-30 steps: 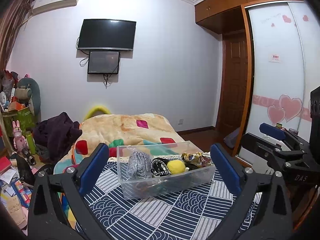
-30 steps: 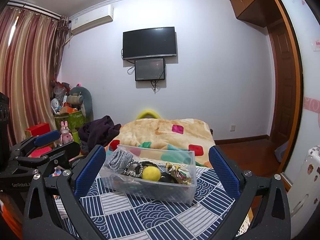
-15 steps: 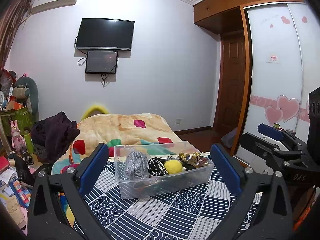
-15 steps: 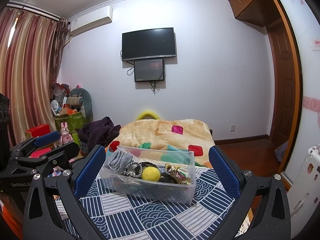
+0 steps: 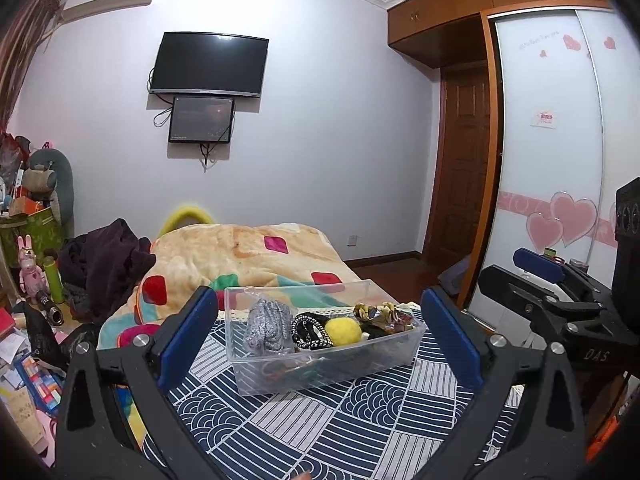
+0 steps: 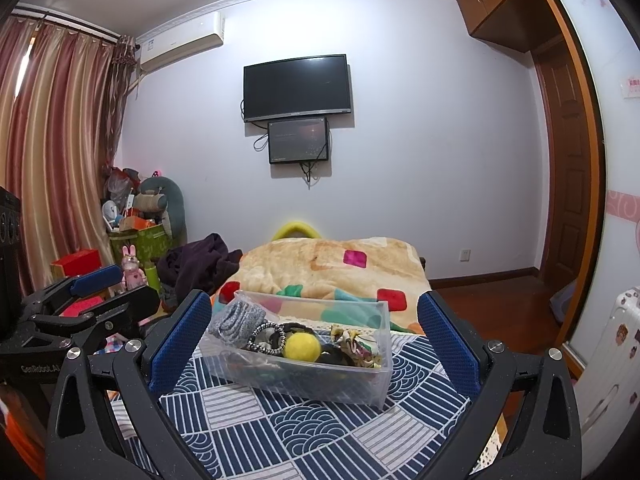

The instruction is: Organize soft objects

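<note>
A clear plastic bin [image 5: 384,364] stands on a blue patterned cloth [image 5: 340,432]. It holds a grey knit item [image 5: 267,326], a black-and-white band [image 5: 310,332], a yellow ball [image 5: 343,331] and a patterned scrunchie [image 5: 384,314]. My left gripper [image 5: 318,340] is open and empty, held back from the bin. My right gripper [image 6: 314,340] is open and empty too, with the bin [image 6: 320,384], the grey item [image 6: 238,320] and the ball [image 6: 302,347] ahead of it. The right gripper also shows at the right in the left wrist view [image 5: 560,300], and the left gripper at the left in the right wrist view [image 6: 80,308].
A bed with an orange blanket [image 5: 248,256] lies behind the bin. Dark clothes [image 5: 104,264] and cluttered toys [image 5: 32,240] are on the left. A wooden door [image 5: 464,168] and a wardrobe [image 5: 552,160] are on the right. A TV [image 5: 208,64] hangs on the wall.
Both views have shifted slightly. The bin and its contents have not moved, and both grippers stay open.
</note>
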`<state>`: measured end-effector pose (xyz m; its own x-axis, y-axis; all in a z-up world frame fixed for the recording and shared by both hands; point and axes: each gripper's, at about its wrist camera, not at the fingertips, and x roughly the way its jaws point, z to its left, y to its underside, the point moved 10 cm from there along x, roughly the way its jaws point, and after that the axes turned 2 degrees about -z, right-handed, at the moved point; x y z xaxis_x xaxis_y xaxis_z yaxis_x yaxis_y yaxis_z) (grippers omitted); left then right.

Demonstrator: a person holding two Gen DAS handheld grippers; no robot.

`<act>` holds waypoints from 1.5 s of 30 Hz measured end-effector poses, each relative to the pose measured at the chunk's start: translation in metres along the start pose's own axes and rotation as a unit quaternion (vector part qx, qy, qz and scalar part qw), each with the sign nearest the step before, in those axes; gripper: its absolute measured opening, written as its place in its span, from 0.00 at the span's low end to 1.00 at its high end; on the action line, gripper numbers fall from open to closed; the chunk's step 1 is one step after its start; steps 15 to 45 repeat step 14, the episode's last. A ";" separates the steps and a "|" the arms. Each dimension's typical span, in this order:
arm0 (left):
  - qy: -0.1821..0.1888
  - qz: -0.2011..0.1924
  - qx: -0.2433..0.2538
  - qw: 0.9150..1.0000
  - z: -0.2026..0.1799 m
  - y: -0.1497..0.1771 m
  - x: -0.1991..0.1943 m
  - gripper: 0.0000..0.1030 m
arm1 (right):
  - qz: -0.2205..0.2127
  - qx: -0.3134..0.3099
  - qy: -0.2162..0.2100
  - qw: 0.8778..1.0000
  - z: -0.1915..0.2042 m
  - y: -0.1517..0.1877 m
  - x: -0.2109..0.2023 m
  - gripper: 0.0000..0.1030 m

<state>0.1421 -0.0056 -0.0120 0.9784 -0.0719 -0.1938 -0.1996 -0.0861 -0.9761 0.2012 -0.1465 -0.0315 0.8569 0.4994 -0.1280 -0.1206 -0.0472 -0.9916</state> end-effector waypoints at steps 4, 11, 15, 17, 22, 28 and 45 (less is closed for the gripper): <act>0.004 0.002 -0.001 1.000 0.000 0.001 -0.001 1.00 | 0.000 0.001 0.000 1.000 0.000 0.000 0.000 1.00; 0.002 0.000 -0.003 1.000 0.000 0.001 -0.001 1.00 | 0.001 0.001 -0.001 1.000 0.000 0.000 0.000 1.00; 0.003 0.002 -0.004 1.000 0.000 0.001 0.000 1.00 | 0.002 0.002 -0.001 1.000 0.001 0.000 0.000 1.00; 0.003 0.002 -0.004 1.000 0.000 0.001 0.000 1.00 | 0.002 0.002 -0.001 1.000 0.001 0.000 0.000 1.00; 0.003 0.002 -0.004 1.000 0.000 0.001 0.000 1.00 | 0.002 0.002 -0.001 1.000 0.001 0.000 0.000 1.00; 0.003 0.002 -0.004 1.000 0.000 0.001 0.000 1.00 | 0.002 0.002 -0.001 1.000 0.001 0.000 0.000 1.00; 0.003 0.002 -0.004 1.000 0.000 0.001 0.000 1.00 | 0.002 0.002 -0.001 1.000 0.001 0.000 0.000 1.00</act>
